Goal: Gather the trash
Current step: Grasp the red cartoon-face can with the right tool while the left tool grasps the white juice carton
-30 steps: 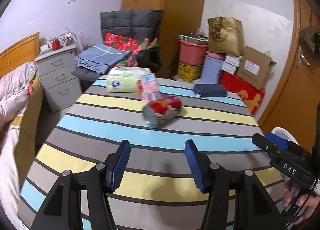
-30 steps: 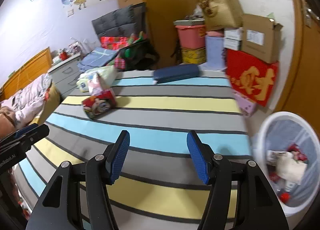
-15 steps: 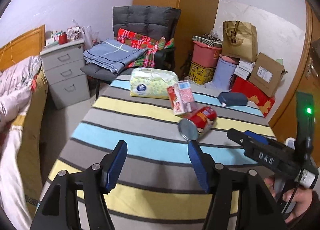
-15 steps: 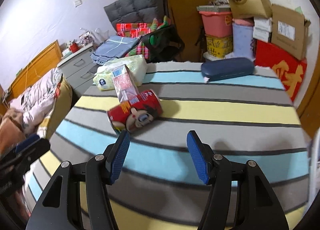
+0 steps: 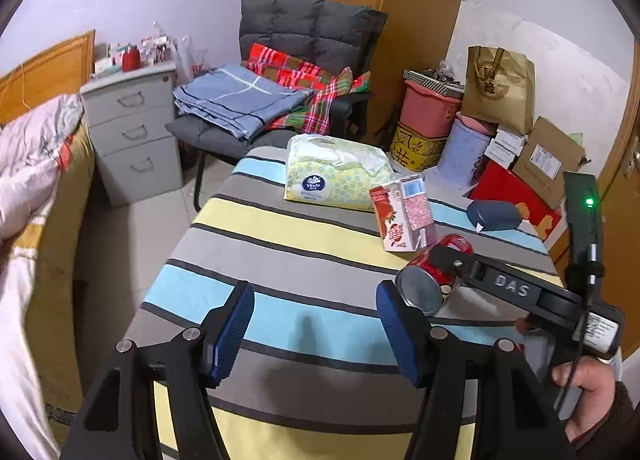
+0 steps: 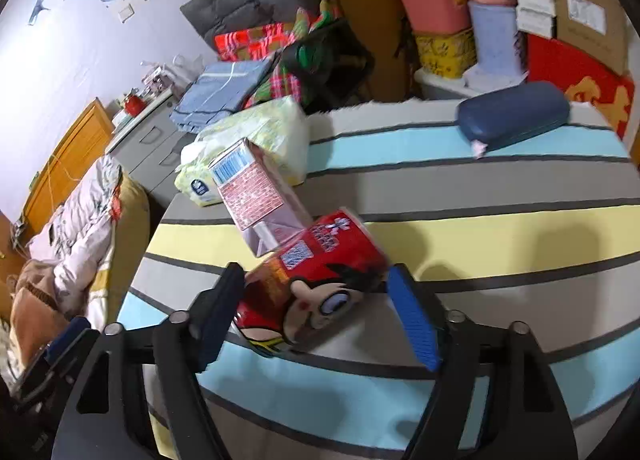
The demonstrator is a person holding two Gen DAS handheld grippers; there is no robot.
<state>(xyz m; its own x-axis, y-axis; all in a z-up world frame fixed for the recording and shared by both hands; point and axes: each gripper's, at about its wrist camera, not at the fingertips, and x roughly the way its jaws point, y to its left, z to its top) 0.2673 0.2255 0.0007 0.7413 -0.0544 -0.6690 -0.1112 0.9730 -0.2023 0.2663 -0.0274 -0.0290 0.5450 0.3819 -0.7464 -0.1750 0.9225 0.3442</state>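
Observation:
A red drink can with a cartoon face lies on its side on the striped table; it also shows in the left wrist view. A pink juice carton lies tilted just behind it, also in the left wrist view. My right gripper is open, its two fingers on either side of the can. My left gripper is open and empty above the table's near left part, left of the can.
A tissue pack and a dark blue case lie at the table's far side. A chair with folded blankets, a grey drawer unit, a bed and stacked boxes surround the table.
My right gripper has moved forward and left until its fingers straddle the can. My left gripper has swung left and back, so the can now sits at its right.

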